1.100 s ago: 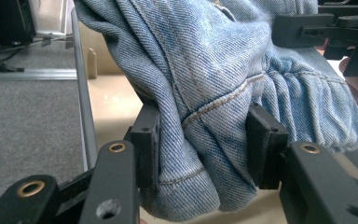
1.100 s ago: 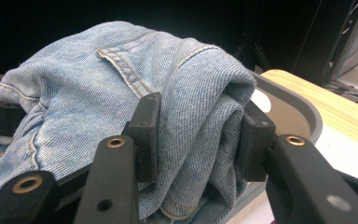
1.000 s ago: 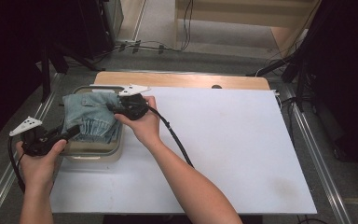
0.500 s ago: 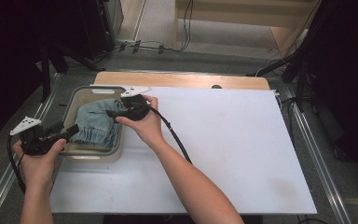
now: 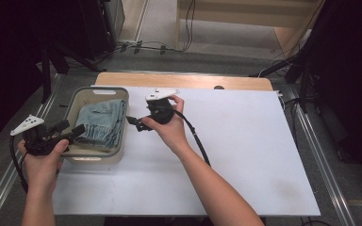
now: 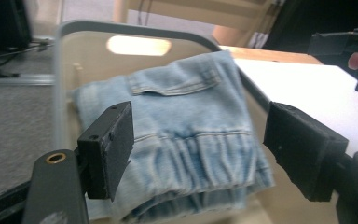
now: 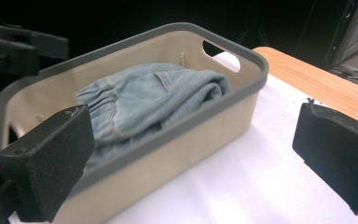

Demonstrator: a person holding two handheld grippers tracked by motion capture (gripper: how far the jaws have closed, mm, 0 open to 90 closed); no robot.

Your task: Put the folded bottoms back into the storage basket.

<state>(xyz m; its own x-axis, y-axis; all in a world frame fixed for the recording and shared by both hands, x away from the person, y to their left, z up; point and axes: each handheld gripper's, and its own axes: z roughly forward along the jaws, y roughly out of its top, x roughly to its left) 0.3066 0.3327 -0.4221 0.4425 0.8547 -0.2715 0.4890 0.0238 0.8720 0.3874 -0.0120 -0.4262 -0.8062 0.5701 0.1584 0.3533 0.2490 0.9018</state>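
Denim filled most of the bin [image 5: 119,155]: the folded jeans [image 5: 101,122] lay inside it, waistband and pocket up, gathered cuff toward the person's side. Nothing else was in the bin, as far as its beige walls and grey rim allowed a look. It stood at the left end of the white table [image 5: 245,155], its far handle slot open to the light.

Both tools were free of the cloth. The left gripper [image 5: 70,131] hung over the bin's near left corner with its jaws wide, the jeans framed between them in the left gripper view but not touched. The right gripper [image 5: 134,123] sat just beside the bin's right wall, over bare table, jaws likewise wide and holding nothing.

Judged from that, the placing looked done: the jeans [image 7: 144,100] rested below the rim and nothing gripped them. What seemed left was to draw both hands clear.
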